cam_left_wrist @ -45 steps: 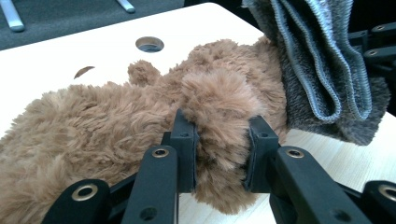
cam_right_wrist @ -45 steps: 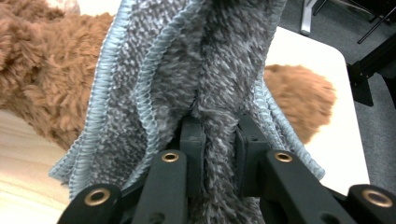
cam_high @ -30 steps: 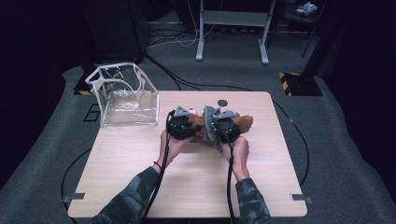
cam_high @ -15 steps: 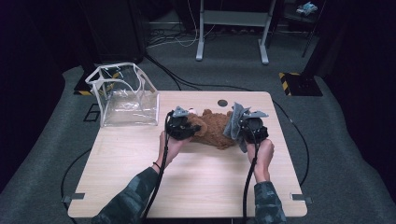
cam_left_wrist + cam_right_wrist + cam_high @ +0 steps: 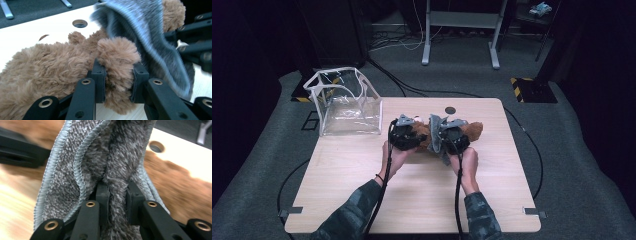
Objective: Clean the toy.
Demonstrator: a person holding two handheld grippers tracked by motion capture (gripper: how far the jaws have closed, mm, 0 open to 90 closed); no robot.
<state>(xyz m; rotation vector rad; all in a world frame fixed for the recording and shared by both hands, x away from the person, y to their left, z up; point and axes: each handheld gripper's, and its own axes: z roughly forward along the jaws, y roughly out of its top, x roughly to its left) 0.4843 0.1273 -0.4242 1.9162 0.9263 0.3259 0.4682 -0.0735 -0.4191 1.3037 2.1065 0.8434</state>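
Observation:
A brown plush toy (image 5: 474, 130) lies on the wooden table (image 5: 412, 195), between my two grippers. My left gripper (image 5: 117, 73) is shut on one furry limb of the plush toy (image 5: 50, 67), pinching it between both pads. In the high view the left gripper (image 5: 406, 133) sits at the toy's left end. My right gripper (image 5: 117, 191) is shut on a bunched fold of a grey towelling cloth (image 5: 75, 157). It holds the cloth (image 5: 439, 140) over the toy's middle, beside the right gripper (image 5: 453, 134). The cloth (image 5: 150, 35) hangs blurred just behind the pinched limb.
A clear plastic bag with white trim (image 5: 344, 102) stands open at the table's back left corner. A round hole (image 5: 450, 110) sits near the far edge. Cables trail off the table's near edge. Dark floor and a metal stand (image 5: 459, 30) lie beyond.
The right gripper swung the grey cloth out to the right off the toy, then back left over it. The left gripper stayed put on the toy's limb.

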